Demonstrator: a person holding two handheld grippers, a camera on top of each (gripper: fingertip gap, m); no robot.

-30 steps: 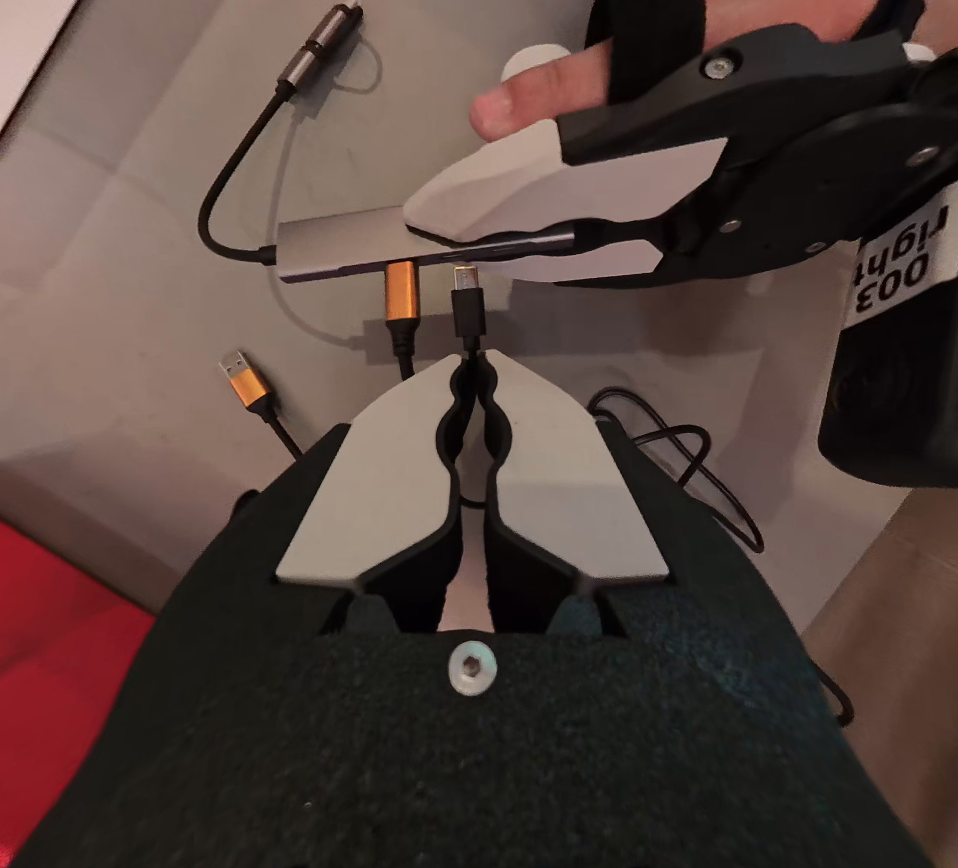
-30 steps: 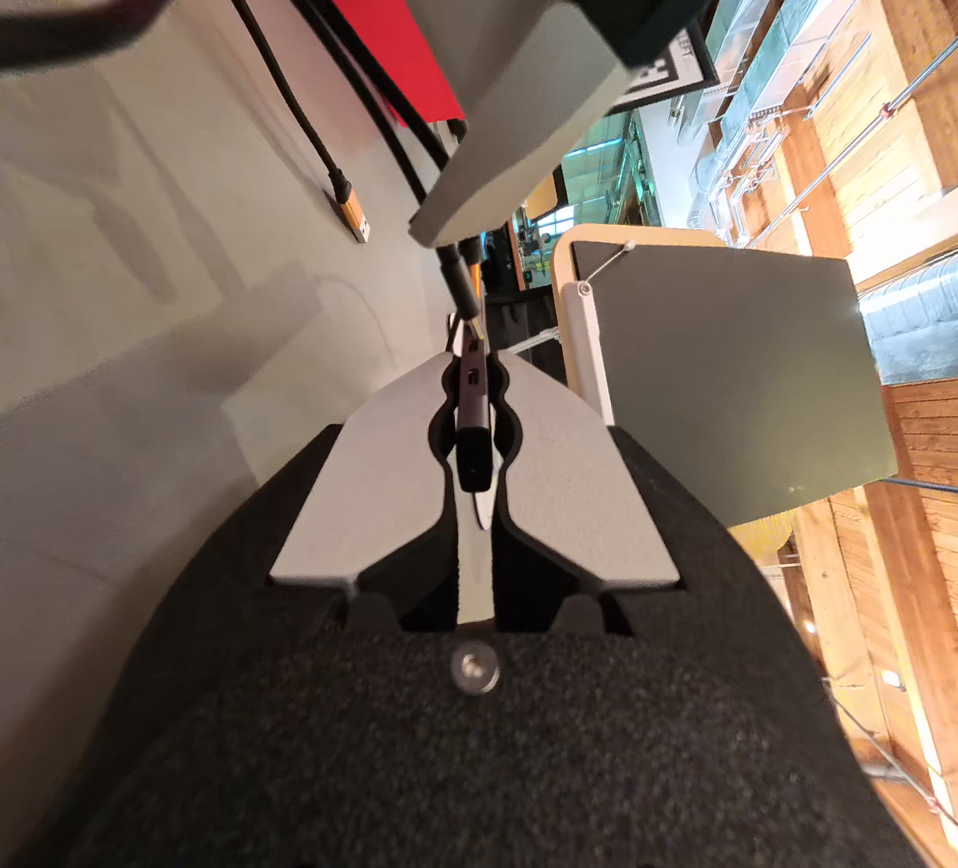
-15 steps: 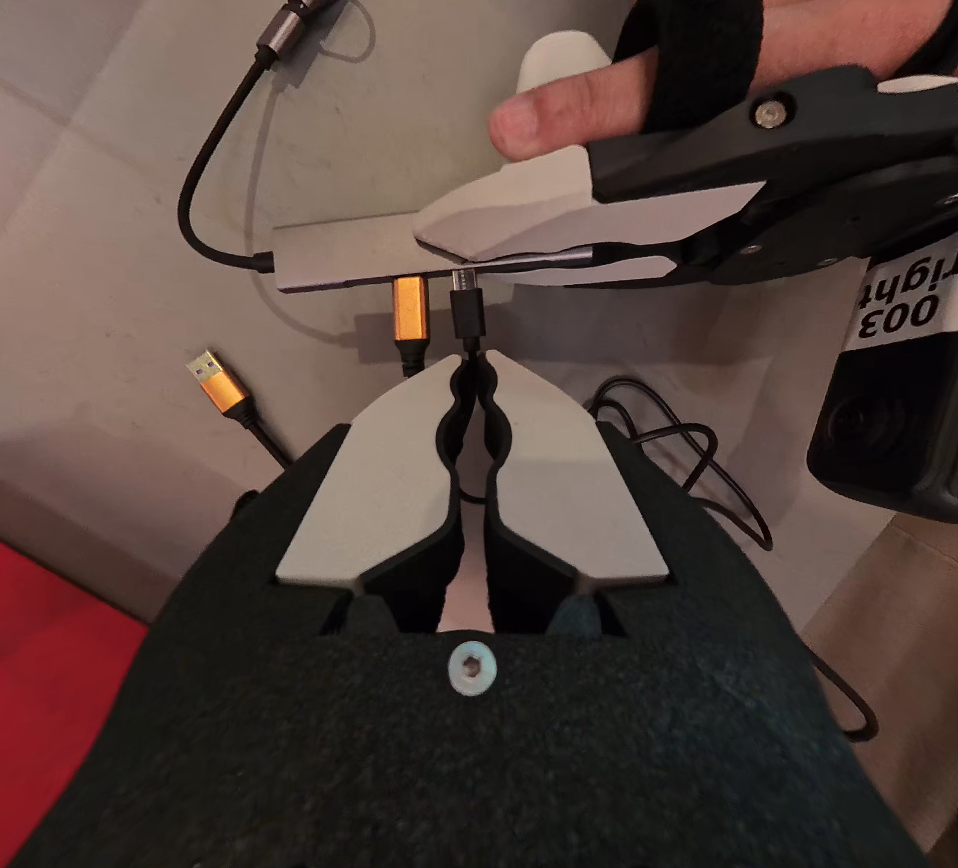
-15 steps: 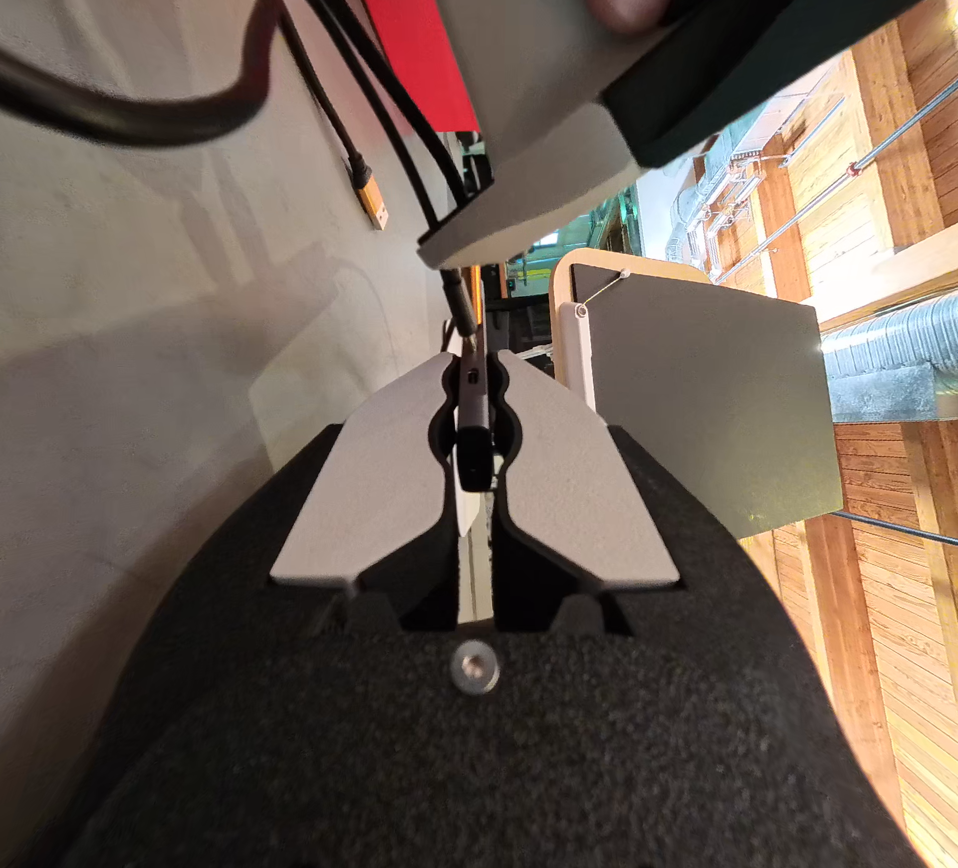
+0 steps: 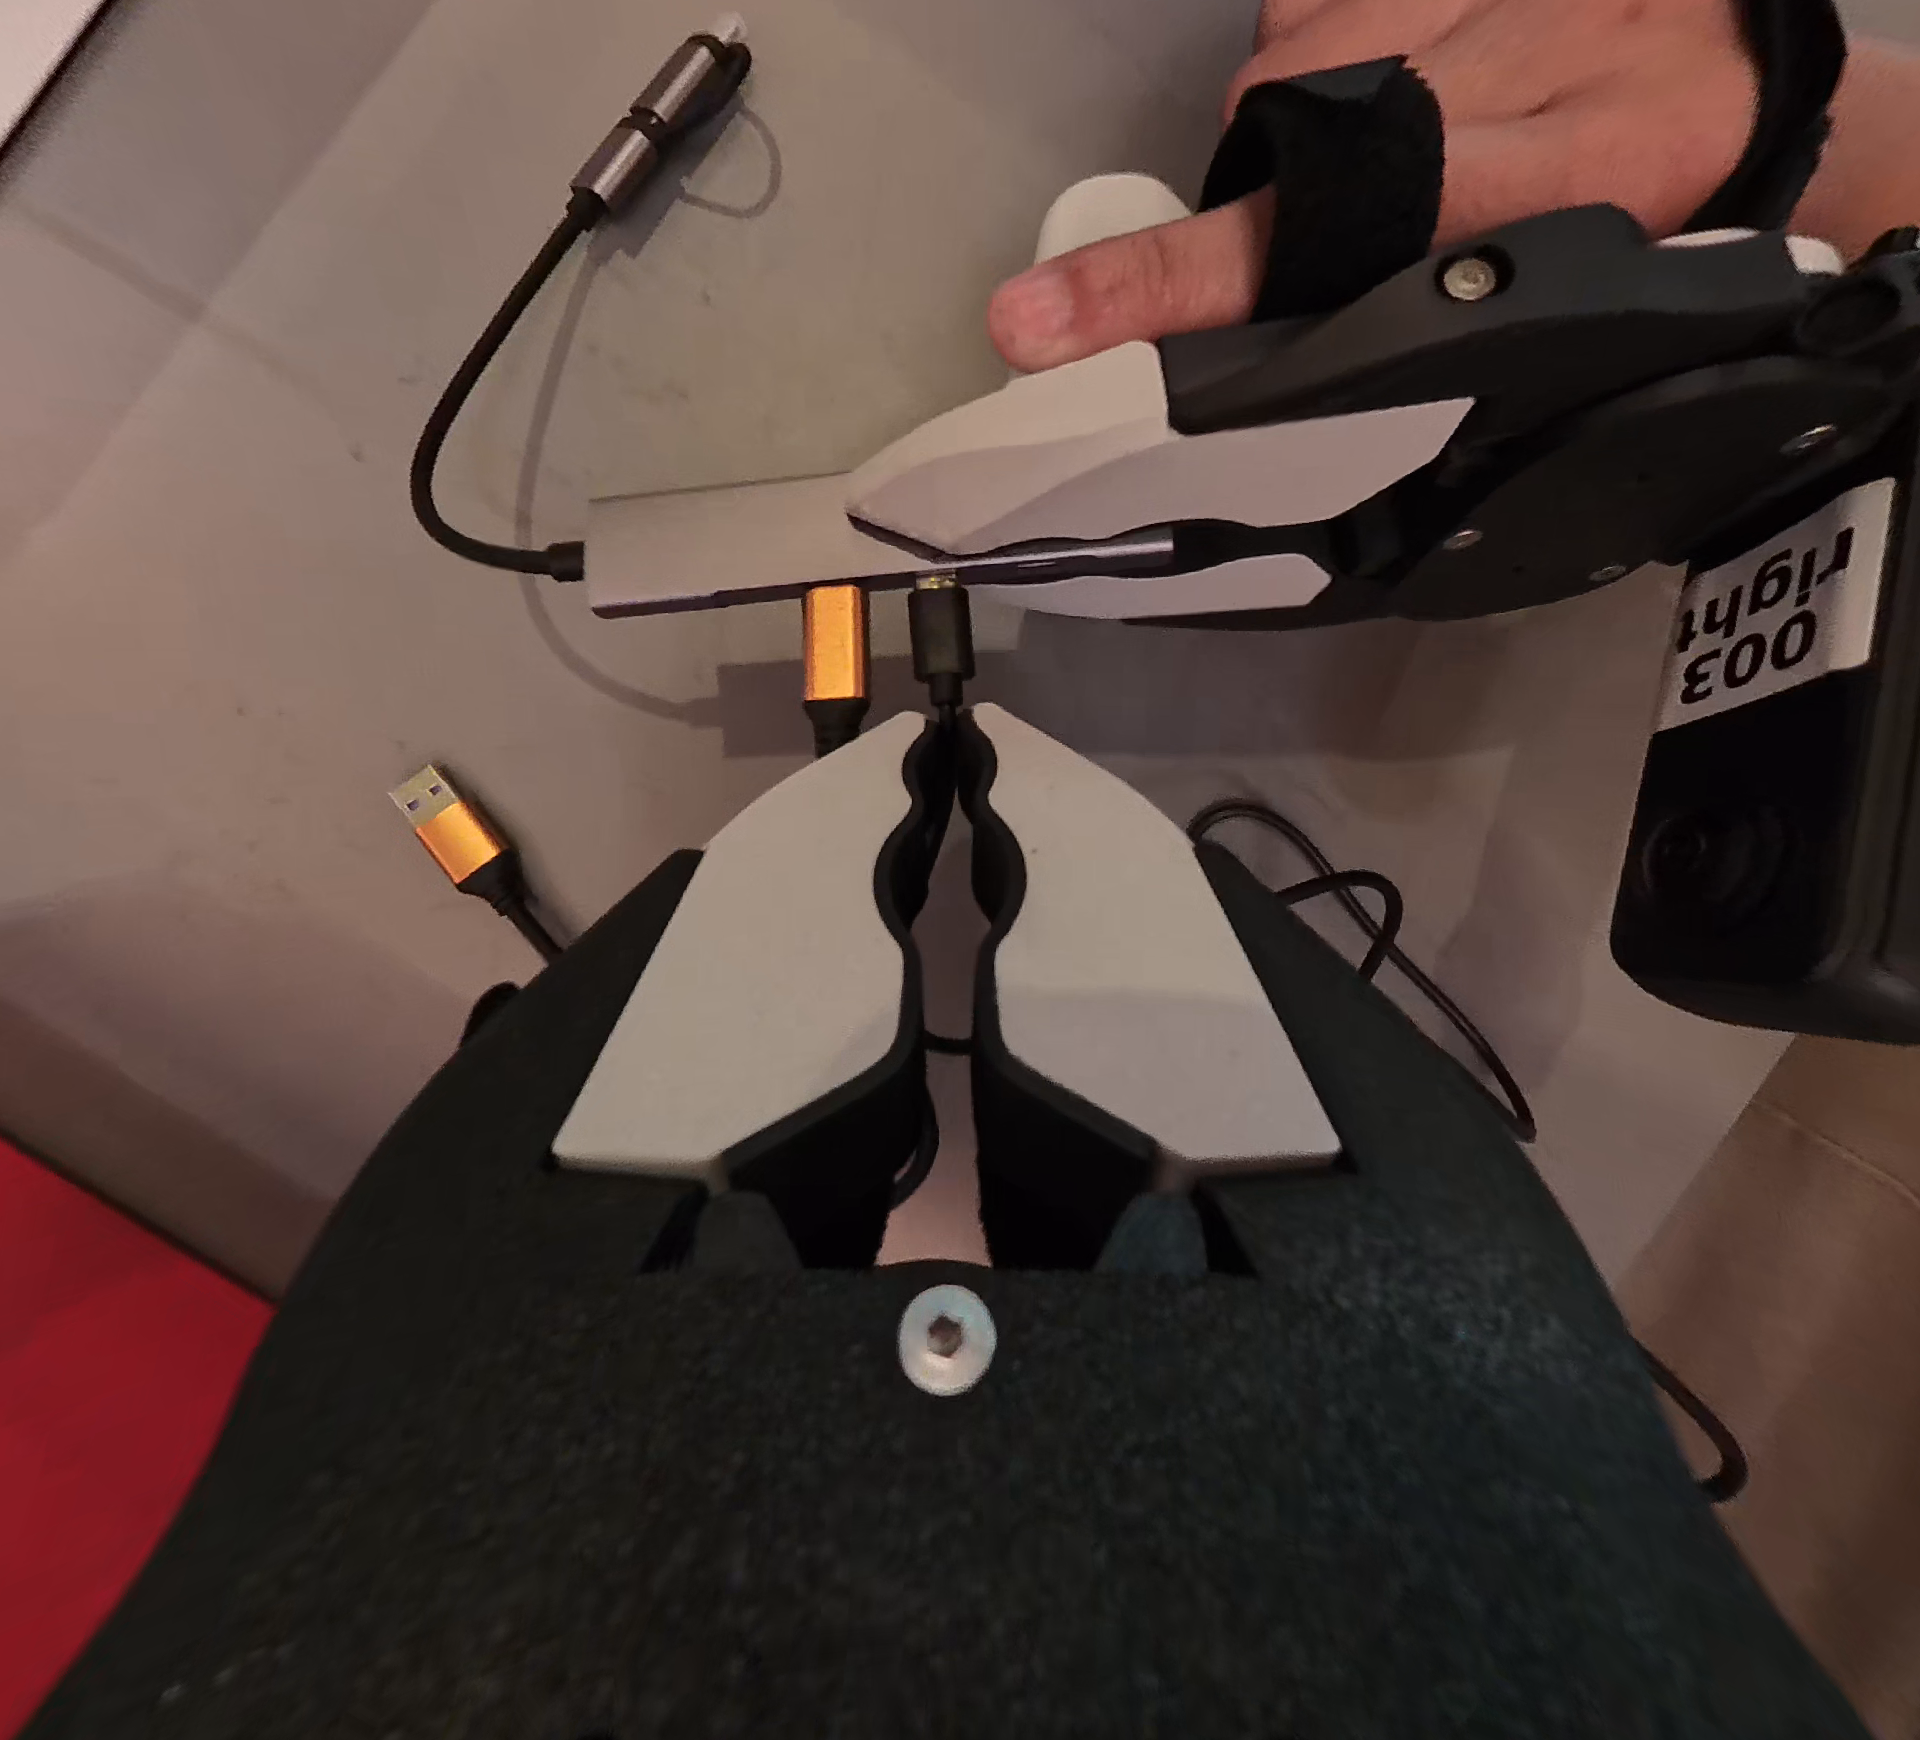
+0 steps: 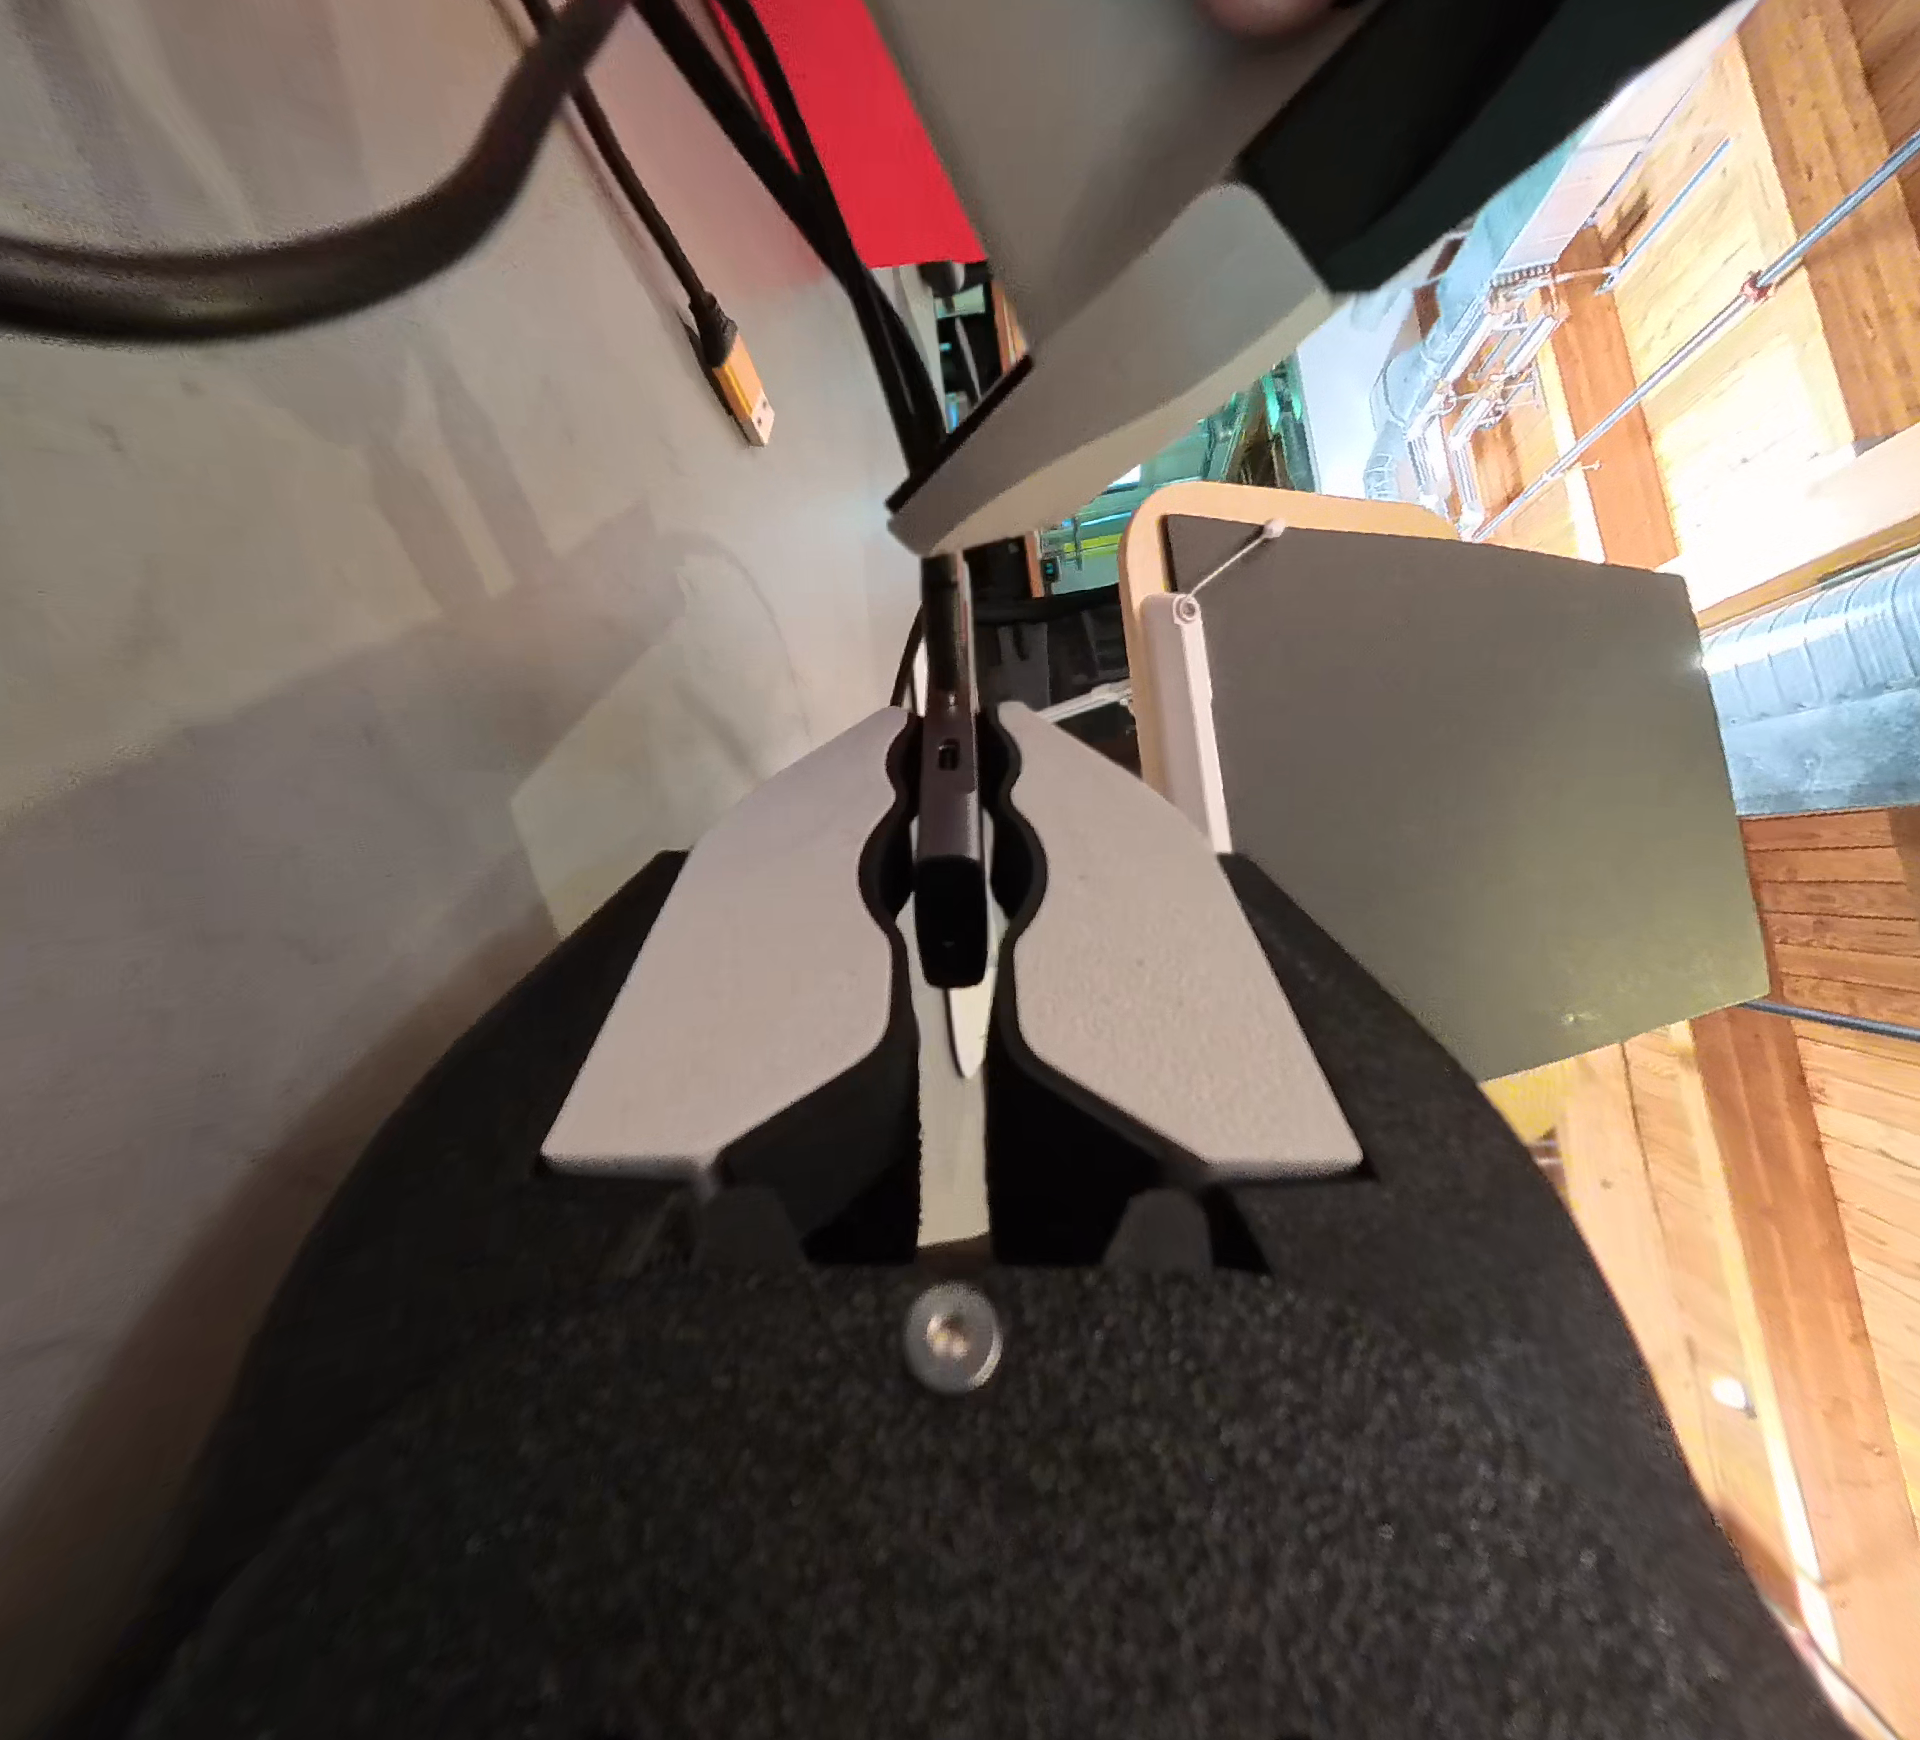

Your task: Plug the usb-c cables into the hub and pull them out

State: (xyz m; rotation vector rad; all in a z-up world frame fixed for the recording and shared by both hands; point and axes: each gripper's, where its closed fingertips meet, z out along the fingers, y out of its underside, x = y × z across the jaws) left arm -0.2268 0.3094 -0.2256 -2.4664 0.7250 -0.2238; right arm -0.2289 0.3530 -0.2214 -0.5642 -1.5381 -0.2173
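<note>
My left gripper (image 5: 948,716) is shut on the thin black cable just behind its black USB-C plug (image 5: 940,636). The plug's metal tip sits at the front edge of the grey hub (image 5: 717,547), with a sliver of metal still showing. An orange plug (image 5: 833,641) sits in the hub port beside it. My right gripper (image 5: 1039,537) is shut on the hub's right end and holds it level above the table. In the right wrist view the hub (image 6: 948,817) is edge-on between my right gripper's (image 6: 948,724) pads, with the black plug (image 6: 943,620) and a left finger (image 6: 1091,340) ahead.
A loose orange USB-A plug (image 5: 447,833) lies on the grey table to the left. The hub's own short lead ends in a grey adapter (image 5: 665,121) farther back. Slack black cable (image 5: 1351,921) coils at the right. A red surface (image 5: 104,1327) borders the table. A dark panel (image 6: 1455,807) stands at the right. One gripper's finger ends stand about 4 cm off the other's.
My left gripper has pushed the black plug up to the hub, so less of its metal tip shows. Both grasps have stayed shut; the hub and right gripper shifted slightly.
</note>
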